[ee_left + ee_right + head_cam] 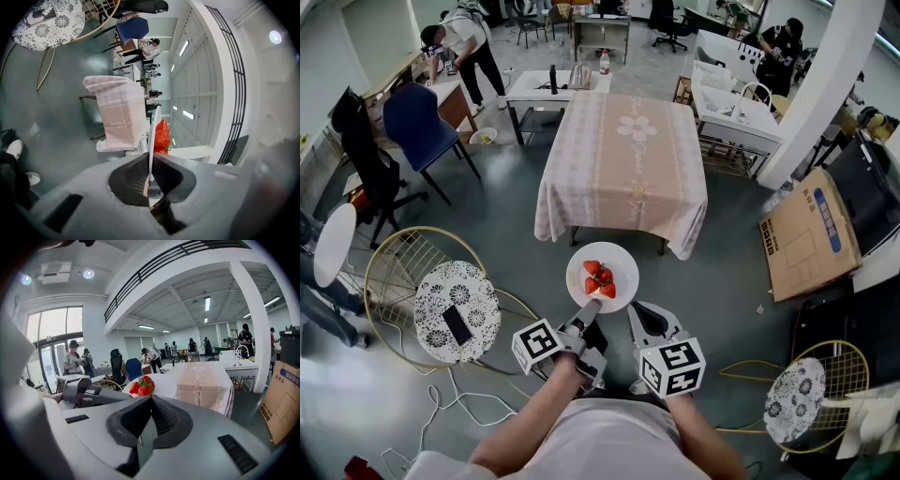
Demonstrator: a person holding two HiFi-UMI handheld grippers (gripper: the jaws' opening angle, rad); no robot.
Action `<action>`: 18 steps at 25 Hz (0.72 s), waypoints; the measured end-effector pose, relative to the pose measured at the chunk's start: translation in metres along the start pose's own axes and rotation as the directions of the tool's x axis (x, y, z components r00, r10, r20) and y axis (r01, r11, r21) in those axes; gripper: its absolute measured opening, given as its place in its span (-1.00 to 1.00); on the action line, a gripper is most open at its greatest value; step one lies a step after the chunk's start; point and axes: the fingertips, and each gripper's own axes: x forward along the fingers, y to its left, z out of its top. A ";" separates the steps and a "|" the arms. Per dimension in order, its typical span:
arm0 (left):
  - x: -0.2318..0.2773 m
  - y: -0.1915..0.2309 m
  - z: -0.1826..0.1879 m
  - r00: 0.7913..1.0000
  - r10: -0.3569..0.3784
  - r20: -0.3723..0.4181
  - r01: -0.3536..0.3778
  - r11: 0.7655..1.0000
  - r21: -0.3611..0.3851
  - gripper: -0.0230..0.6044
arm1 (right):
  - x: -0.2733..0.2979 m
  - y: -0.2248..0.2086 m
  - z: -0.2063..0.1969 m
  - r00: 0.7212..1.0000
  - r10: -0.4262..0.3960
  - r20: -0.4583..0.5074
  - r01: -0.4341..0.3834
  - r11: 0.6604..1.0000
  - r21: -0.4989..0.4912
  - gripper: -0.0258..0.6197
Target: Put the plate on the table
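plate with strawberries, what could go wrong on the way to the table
1. The left gripper clamps the plate by one rim only, and the right gripper is shut on nothing, so the plate may tip and the strawberries roll off.
2. The plate hangs over the floor, short of the table; a slip would drop it there.

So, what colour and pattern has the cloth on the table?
Pale pink tablecloth with white flower motifs and bands; the head view shows it best.
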 end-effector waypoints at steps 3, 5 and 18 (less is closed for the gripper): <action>-0.001 0.000 0.001 1.000 -0.003 -0.003 0.003 1.000 -0.006 -0.87 | 0.001 0.002 0.000 1.000 -0.002 -0.004 0.002 1.000 0.001 -0.91; -0.003 0.002 0.002 1.000 -0.006 -0.006 0.006 1.000 -0.012 -0.87 | 0.002 0.004 0.000 1.000 -0.004 -0.005 0.004 1.000 0.000 -0.91; -0.013 0.001 0.027 0.999 -0.022 0.026 0.023 0.999 -0.025 -0.87 | 0.021 0.021 0.009 1.000 0.021 0.015 -0.020 1.000 -0.017 -0.91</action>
